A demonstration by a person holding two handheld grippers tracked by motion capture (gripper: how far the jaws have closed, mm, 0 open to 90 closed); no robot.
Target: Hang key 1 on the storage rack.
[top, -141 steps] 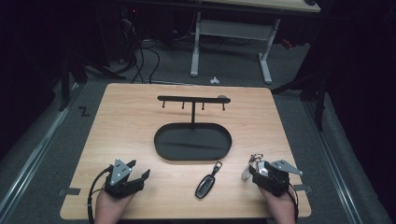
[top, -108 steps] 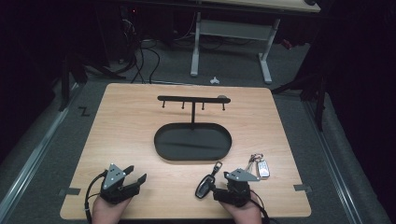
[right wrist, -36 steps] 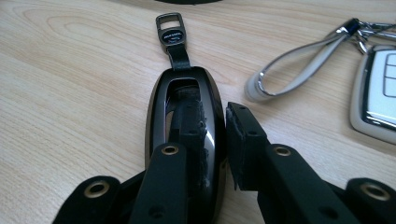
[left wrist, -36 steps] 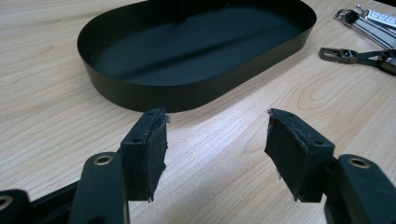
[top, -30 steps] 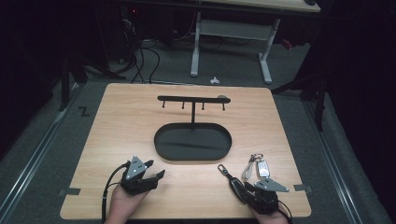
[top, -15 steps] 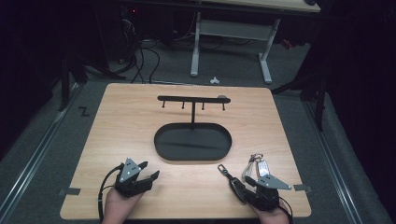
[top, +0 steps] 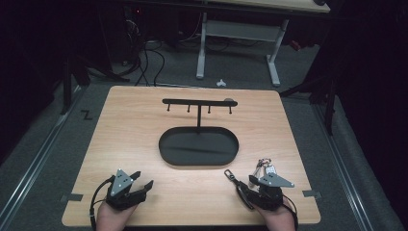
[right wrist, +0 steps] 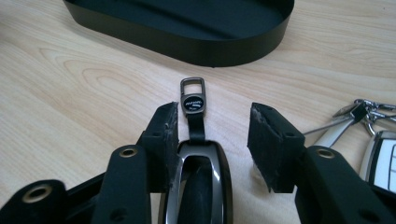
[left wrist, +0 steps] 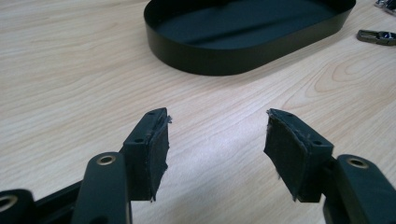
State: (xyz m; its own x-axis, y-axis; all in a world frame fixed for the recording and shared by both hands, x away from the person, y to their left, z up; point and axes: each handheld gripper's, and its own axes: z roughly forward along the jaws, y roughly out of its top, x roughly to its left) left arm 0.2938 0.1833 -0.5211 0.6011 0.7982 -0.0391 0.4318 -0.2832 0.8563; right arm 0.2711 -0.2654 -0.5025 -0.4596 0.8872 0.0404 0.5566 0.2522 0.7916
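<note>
On the wooden table [top: 134, 125] the right gripper [right wrist: 212, 133] sits low over a dark key fob [right wrist: 198, 186], its jaws parted with the fob's body lying between them; the left jaw touches or nearly touches the fob's edge, while the right jaw stands clear, so nothing is grasped yet. The fob's short strap and metal loop [right wrist: 192, 87] point toward the black oval tray [right wrist: 187, 44] just ahead. The left gripper [left wrist: 215, 140] rests near the table's front edge with its jaws released and bare wood between them. The likely trouble: the fob looks smooth and rounded, and it lies off-centre toward one jaw, so closing from here could push it sideways or squeeze it out rather than pinch it. The bunch of keys [right wrist: 369, 126] lies just beside the right jaw and could be nudged or snagged. Counted: one fob, one bunch of keys, one tray, one stand with a bar of four hooks [top: 198, 102], two grippers.
</note>
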